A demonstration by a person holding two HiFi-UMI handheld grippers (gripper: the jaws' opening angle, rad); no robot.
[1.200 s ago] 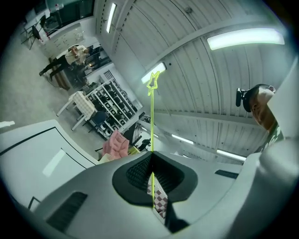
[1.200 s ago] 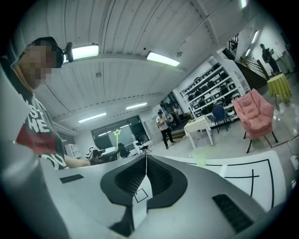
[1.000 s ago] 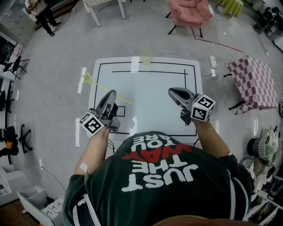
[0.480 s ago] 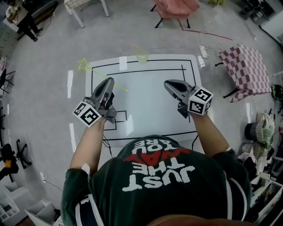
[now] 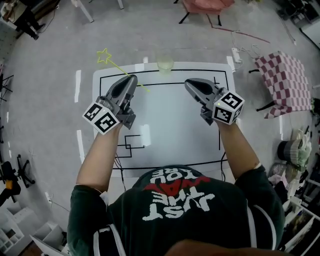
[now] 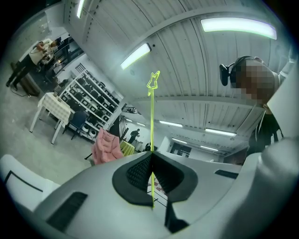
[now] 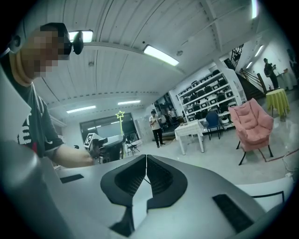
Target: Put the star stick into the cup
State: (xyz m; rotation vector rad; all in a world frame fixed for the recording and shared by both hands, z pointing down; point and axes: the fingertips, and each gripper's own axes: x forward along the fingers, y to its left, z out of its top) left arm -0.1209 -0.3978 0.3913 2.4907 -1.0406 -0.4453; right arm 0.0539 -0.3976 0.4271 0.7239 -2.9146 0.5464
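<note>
A thin yellow-green star stick [image 5: 116, 66] is clamped in my left gripper [image 5: 131, 79], which is shut on it above the white table's [image 5: 170, 125] far left part. Its star [image 5: 103, 56] points out past the table's far left corner. In the left gripper view the stick [image 6: 152, 121] rises straight up from the shut jaws [image 6: 151, 158] to the star [image 6: 153, 80]. A pale translucent cup [image 5: 165, 64] stands at the middle of the table's far edge, to the right of the stick. My right gripper [image 5: 188, 84] is shut and holds nothing [image 7: 146, 161].
The table carries black taped lines. On the floor beyond lie a power strip with cable [image 5: 236, 52], a pink armchair [image 5: 207, 5] and a stand with a checked cloth [image 5: 282, 80] at the right. A person [image 7: 156, 123] stands far off by a white table [image 7: 189, 130].
Both grippers have moved away from the body toward the table's far edge. The star stick went with the left gripper and now lies closer to the cup.
</note>
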